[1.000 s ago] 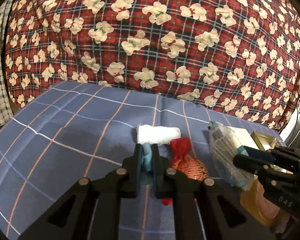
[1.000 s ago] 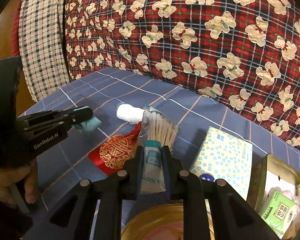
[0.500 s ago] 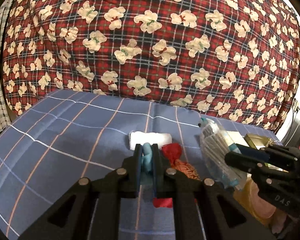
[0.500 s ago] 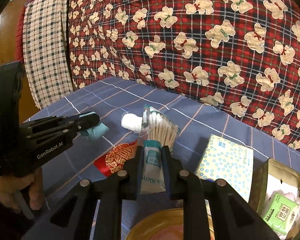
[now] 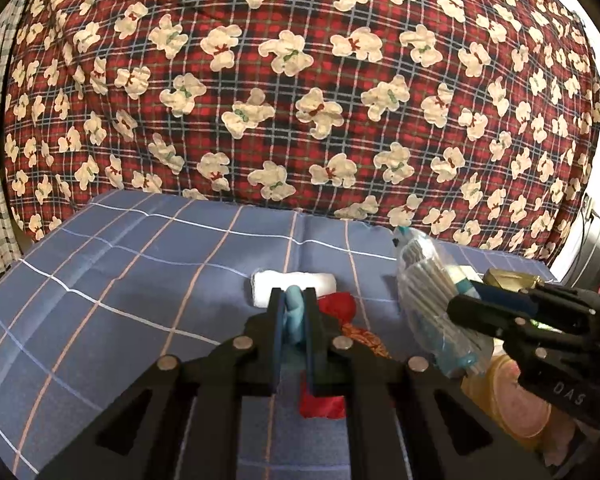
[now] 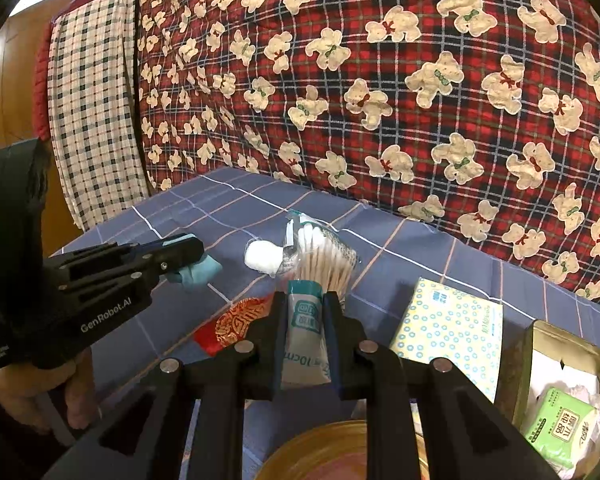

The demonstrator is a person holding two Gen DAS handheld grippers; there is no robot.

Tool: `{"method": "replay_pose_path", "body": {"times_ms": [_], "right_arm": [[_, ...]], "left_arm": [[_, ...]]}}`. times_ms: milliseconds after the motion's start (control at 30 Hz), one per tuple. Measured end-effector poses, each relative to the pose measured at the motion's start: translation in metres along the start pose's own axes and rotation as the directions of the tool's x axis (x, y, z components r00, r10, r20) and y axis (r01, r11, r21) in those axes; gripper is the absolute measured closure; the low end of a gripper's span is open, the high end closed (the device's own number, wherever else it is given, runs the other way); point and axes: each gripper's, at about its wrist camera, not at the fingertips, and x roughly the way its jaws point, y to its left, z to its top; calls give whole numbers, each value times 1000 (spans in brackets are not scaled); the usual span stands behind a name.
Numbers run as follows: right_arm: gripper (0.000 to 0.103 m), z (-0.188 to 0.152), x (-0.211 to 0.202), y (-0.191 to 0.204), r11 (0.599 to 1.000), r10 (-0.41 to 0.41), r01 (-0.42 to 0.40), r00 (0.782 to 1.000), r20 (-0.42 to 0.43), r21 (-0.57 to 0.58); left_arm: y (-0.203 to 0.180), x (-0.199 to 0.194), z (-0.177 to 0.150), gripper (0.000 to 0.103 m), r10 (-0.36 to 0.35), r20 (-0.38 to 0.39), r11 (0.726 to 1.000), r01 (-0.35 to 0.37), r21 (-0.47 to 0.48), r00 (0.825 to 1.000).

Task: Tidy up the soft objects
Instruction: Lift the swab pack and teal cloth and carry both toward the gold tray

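Observation:
My left gripper (image 5: 292,297) is shut on a small teal soft piece (image 5: 293,316), held just above the blue checked sheet (image 5: 140,288). The right wrist view shows that gripper (image 6: 194,249) at the left, the teal piece (image 6: 204,273) sticking out of its tip. My right gripper (image 6: 306,300) is shut on the lower end of a clear bag of cotton swabs (image 6: 324,264), which rises in front of it. A white gauze roll (image 5: 320,285) and a red pouch with gold pattern (image 5: 340,307) lie on the sheet between the two grippers.
A red plaid quilt with bears (image 5: 300,100) rises behind the sheet. At the right lie a tissue pack with blue rings (image 6: 452,332) and a gold tin (image 6: 536,344) holding a green packet (image 6: 560,428). A round gold lid (image 6: 320,456) sits under my right gripper. A hand (image 6: 32,400) grips the left handle.
Both views have tipped up a little, so the sheet and the things on it sit lower in the picture. Both grips stay as they were.

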Motion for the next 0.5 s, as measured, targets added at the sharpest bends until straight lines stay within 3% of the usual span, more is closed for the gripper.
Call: {"method": "replay_pose_path", "body": {"times_ms": [500], "right_arm": [[83, 3, -12, -5, 999, -7, 4, 997, 79, 33]], "left_arm": [[-6, 0, -1, 97, 33, 12, 999, -34, 39, 999]]}}
